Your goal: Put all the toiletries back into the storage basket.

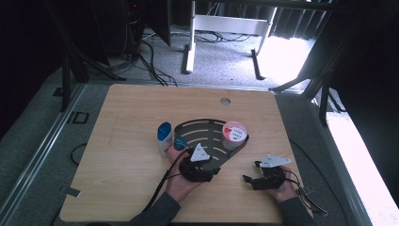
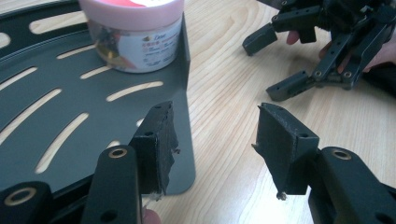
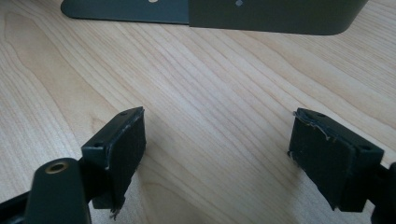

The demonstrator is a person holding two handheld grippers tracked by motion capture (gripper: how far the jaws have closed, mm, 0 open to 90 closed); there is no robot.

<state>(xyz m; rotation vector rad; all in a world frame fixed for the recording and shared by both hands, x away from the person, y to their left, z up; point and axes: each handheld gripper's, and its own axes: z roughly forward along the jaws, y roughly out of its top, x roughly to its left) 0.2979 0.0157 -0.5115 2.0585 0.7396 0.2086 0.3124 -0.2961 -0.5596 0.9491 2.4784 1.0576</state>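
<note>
A dark slotted tray (image 1: 207, 128) lies mid-table, and a pink-lidded jar (image 1: 234, 133) stands at its right end. In the left gripper view the jar (image 2: 135, 42) is ahead on the tray (image 2: 70, 121). My left gripper (image 1: 212, 167) hovers at the tray's near edge. It (image 2: 217, 140) is open, one jaw over the tray's corner, the other over bare wood, and nothing is held. My right gripper (image 1: 251, 171) rests lower right of the tray and points at it. It (image 3: 217, 149) is open over bare wood. The tray's edge (image 3: 261, 18) lies ahead of it.
A white bottle with a blue cap (image 1: 164, 136) stands against the tray's left end, with a small blue-topped item (image 1: 180, 142) beside it. The wooden table (image 1: 122, 160) has a round hole (image 1: 225, 101) near its far edge. Cables trail from both grippers toward the near edge.
</note>
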